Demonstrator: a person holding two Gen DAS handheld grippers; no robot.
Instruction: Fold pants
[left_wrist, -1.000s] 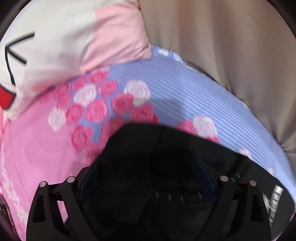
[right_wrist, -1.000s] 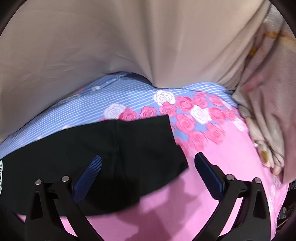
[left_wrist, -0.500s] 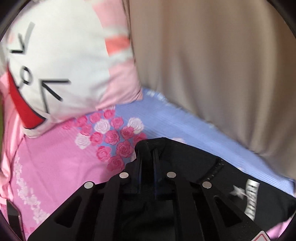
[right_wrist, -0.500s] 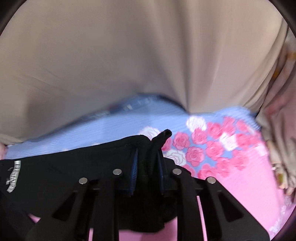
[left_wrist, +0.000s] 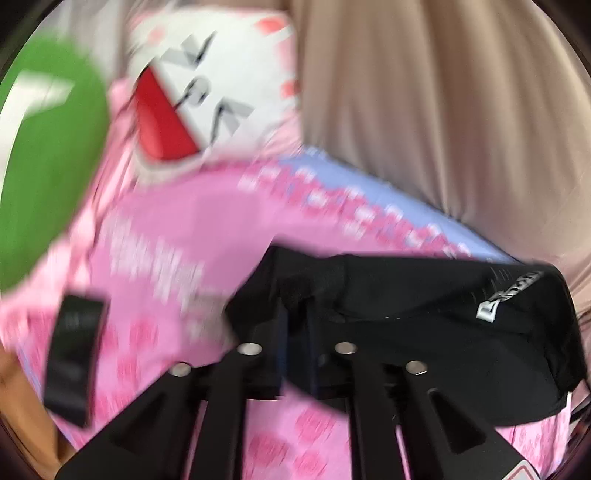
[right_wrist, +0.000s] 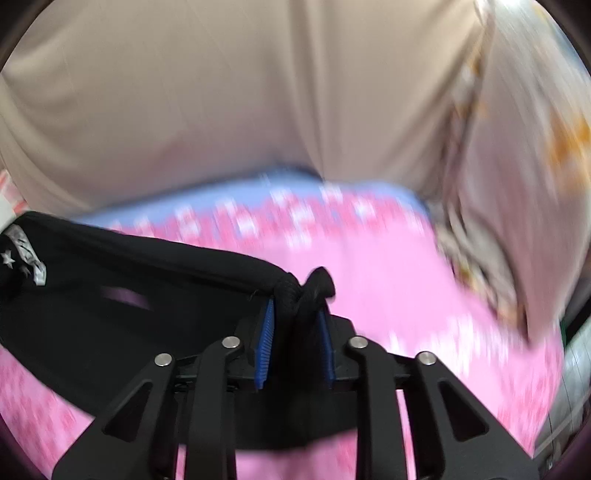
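Observation:
The black pants (left_wrist: 424, 314) with a white logo hang stretched above a pink rose-print bedsheet (left_wrist: 177, 236). My left gripper (left_wrist: 295, 325) is shut on a bunched corner of the pants at their left end. In the right wrist view the pants (right_wrist: 110, 295) stretch to the left. My right gripper (right_wrist: 297, 314) is shut on the other bunched corner between its blue pads (right_wrist: 266, 332). The fabric is lifted off the bed between both grippers. Both views are motion-blurred.
A beige curtain (right_wrist: 221, 110) hangs behind the bed. A white and pink cartoon pillow (left_wrist: 214, 81) lies at the back left, with a green object (left_wrist: 48, 147) beside it. A black item (left_wrist: 74, 354) lies on the sheet at left. A crumpled patterned blanket (right_wrist: 517, 166) lies at the right.
Both grippers closed on the pants' corners, then lifted and pulled the fabric up and back from the bed. The views now show more of the sheet and pillow.

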